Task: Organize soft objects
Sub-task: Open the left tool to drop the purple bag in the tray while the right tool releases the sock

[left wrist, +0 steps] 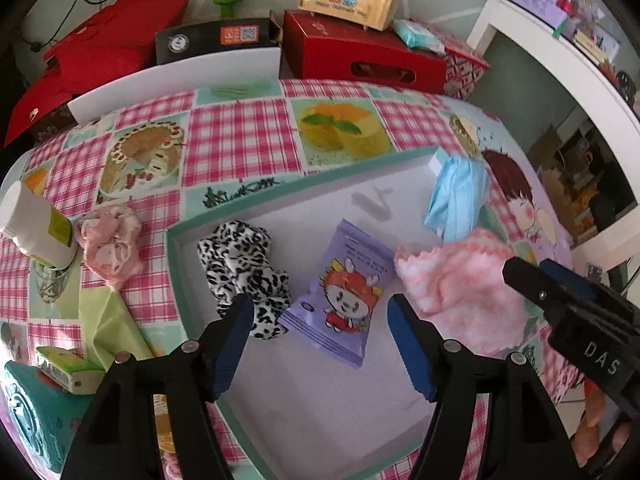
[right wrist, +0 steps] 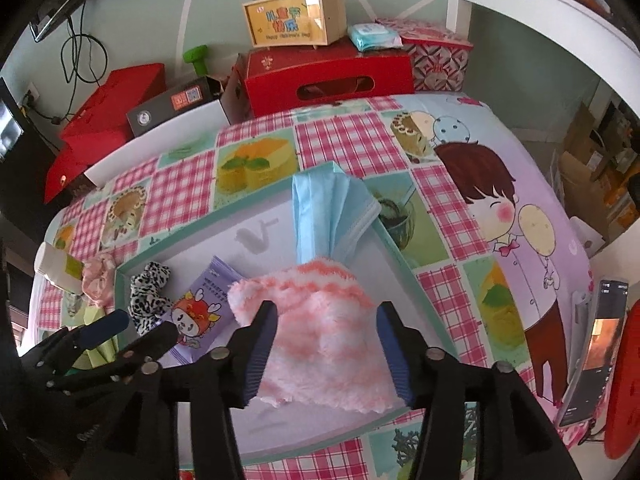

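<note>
A white tray with a teal rim (left wrist: pixel 280 188) (right wrist: pixel 404 258) lies on the table. In it lie a black-and-white spotted scrunchie (left wrist: pixel 244 268) (right wrist: pixel 148 294) and a purple tissue pack (left wrist: pixel 344 292) (right wrist: pixel 200 304). A fluffy pink towel (left wrist: pixel 464 284) (right wrist: pixel 320 328) drapes over the tray's right side, and a blue face mask (left wrist: pixel 458 196) (right wrist: pixel 332 212) hangs over its far right corner. My left gripper (left wrist: pixel 320 320) is open above the tissue pack. My right gripper (right wrist: pixel 326 320) is open, its fingers either side of the pink towel. A pink scrunchie (left wrist: pixel 110 242) (right wrist: pixel 96 280) lies left of the tray.
A white bottle (left wrist: pixel 36 224) lies at the left edge, with a green cloth (left wrist: pixel 108 324) and a green tissue pack (left wrist: pixel 68 368) below it. Red boxes (left wrist: pixel 360 56) and a wooden case (right wrist: pixel 296 12) stand behind the table. A phone (right wrist: pixel 600 356) lies at the right edge.
</note>
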### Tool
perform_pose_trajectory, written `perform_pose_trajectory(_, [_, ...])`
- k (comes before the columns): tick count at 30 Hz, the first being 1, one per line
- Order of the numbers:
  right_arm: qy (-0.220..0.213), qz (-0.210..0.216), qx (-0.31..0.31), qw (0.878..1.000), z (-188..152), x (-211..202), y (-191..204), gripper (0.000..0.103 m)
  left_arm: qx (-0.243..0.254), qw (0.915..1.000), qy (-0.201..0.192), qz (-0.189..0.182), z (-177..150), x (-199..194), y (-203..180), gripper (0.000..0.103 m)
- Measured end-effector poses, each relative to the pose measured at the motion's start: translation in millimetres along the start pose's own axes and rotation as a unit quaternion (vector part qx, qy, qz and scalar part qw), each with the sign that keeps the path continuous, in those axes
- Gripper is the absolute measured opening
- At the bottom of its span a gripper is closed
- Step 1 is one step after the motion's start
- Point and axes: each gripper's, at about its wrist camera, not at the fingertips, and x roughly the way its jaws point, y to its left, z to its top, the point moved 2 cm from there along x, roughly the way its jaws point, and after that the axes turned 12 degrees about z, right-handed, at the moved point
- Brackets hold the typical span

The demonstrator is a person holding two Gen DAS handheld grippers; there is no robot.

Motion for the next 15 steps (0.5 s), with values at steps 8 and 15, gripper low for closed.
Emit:
perform_pose_trajectory(8, [-0.012, -0.003, -0.009, 1.000, 3, -6, 7, 0.072, -0.028, 0.9995, -0.016, 0.005, 7, -8, 18, 0.086])
perform_pose_trajectory(15, [-0.016, -0.005, -0.021, 1.000, 4, -7, 14, 0.081, -0.061, 0.9977, -0.023, 0.016, 10, -12, 40, 0.086])
